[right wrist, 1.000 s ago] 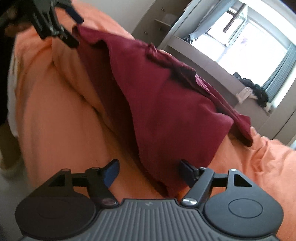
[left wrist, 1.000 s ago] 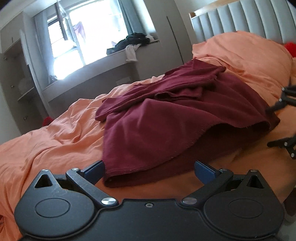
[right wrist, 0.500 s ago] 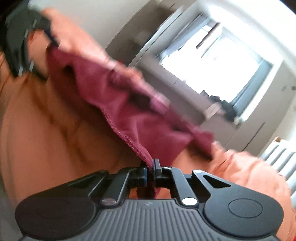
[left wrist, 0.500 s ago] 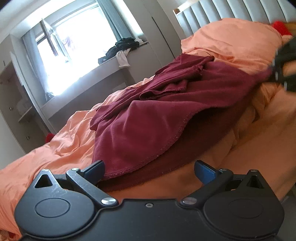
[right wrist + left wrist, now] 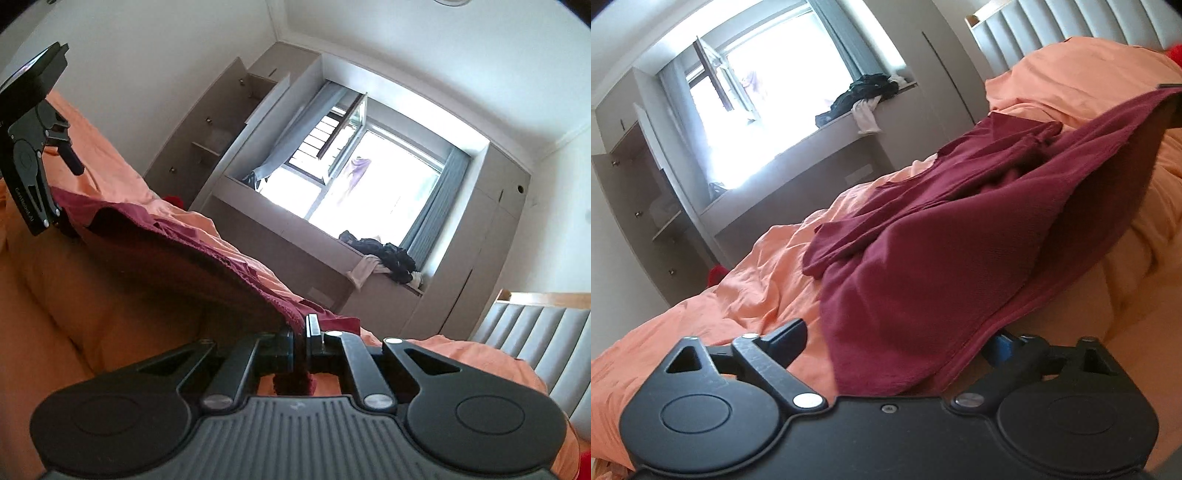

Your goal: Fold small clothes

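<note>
A dark red garment (image 5: 942, 251) lies crumpled on the orange bedsheet (image 5: 746, 295). Its near hem hangs between the fingers of my left gripper (image 5: 897, 339), whose jaws stand wide apart around the corner of the cloth. My right gripper (image 5: 301, 332) is shut on another corner of the red garment (image 5: 177, 258) and holds it lifted off the bed, so the hem is stretched taut. In the right wrist view my left gripper (image 5: 62, 192) shows at the far left, open at the other end of the hem.
A grey padded headboard (image 5: 1071, 33) stands behind an orange pillow (image 5: 1089, 74). A window ledge (image 5: 798, 158) holds a pile of dark and white clothes (image 5: 868, 99). Open cupboard shelves (image 5: 221, 136) stand beside the window. A red object (image 5: 716, 275) lies at the bed's far edge.
My right gripper shut on the garment's corner and lifted it. My left gripper moved forward so the hem now lies between its open fingers.
</note>
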